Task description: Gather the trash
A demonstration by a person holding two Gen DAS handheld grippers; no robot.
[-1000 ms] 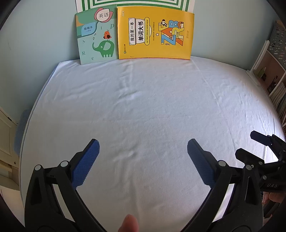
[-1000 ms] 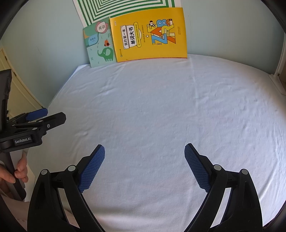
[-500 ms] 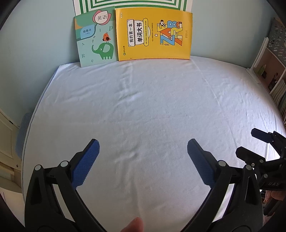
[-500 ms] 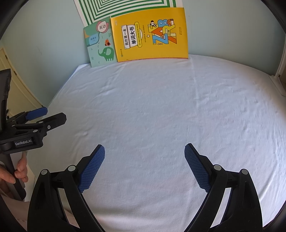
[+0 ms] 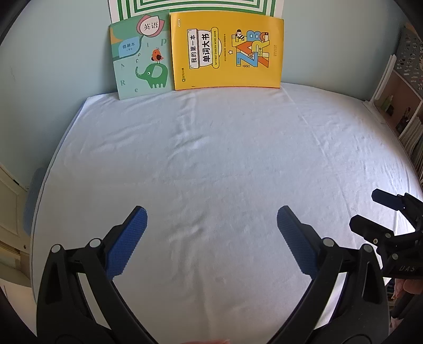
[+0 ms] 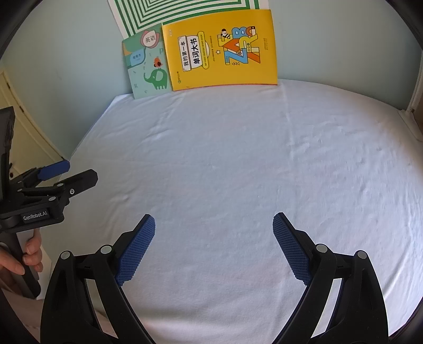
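No trash shows in either view. My left gripper (image 5: 211,230) is open and empty, held over the near part of a white cloth-covered table (image 5: 224,164). My right gripper (image 6: 214,235) is open and empty over the same table (image 6: 238,164). The right gripper also shows at the right edge of the left wrist view (image 5: 370,211). The left gripper shows at the left edge of the right wrist view (image 6: 71,173), held in a hand.
A yellow book (image 5: 227,53) and a green elephant notebook (image 5: 141,58) lean against the pale wall at the table's back edge, under a green-striped poster (image 6: 182,13). A bookshelf (image 5: 404,105) stands at the right. A cream door (image 6: 23,132) is at the left.
Both grippers have stayed open. The left wrist view has tilted slightly, so the books sit a little lower in it. Nothing was taken hold of.
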